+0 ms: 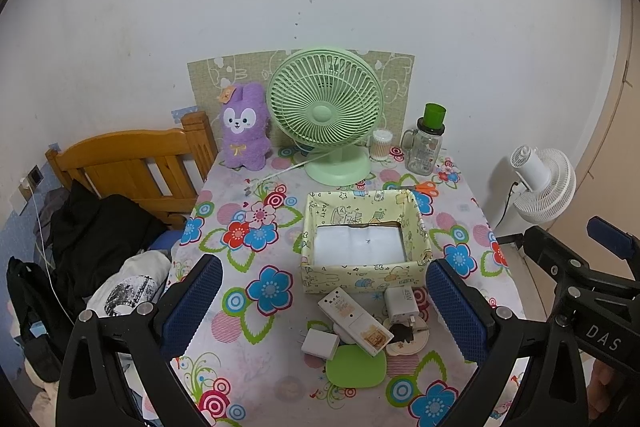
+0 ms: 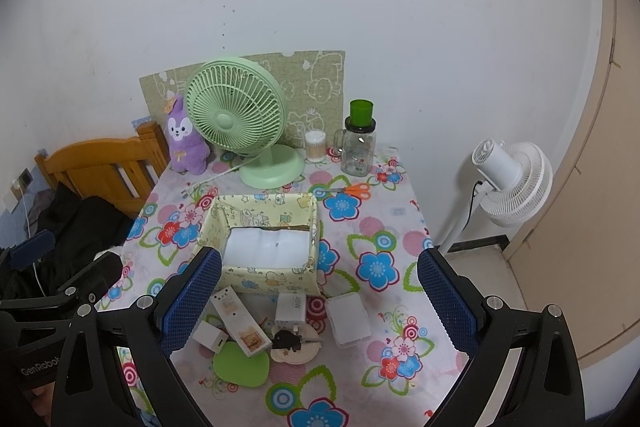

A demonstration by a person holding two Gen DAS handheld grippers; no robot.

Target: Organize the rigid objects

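Both grippers — left gripper (image 1: pixel 324 311) and right gripper (image 2: pixel 319 303) — hover with jaws spread and empty over the near tabletop (image 1: pixel 240 351), where the remote (image 1: pixel 355 321), chargers (image 1: pixel 401 301) and green pad (image 1: pixel 356 367) cluster just near of the yellow box (image 1: pixel 364 277).

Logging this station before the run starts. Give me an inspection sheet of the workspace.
Surface: flowered tablecloth, flat.
Job's things: patterned box open, white padding inside; in front of it lie remote, two white chargers, green pad, clear case, round coaster.
Clutter: green fan, purple plush, jar, cotton swabs, scissors.
Grippers: left gripper and right gripper above the pile, jaws open, empty.
Cables: fan cord across cloth.
Surroundings: wooden bed frame, white floor fan.
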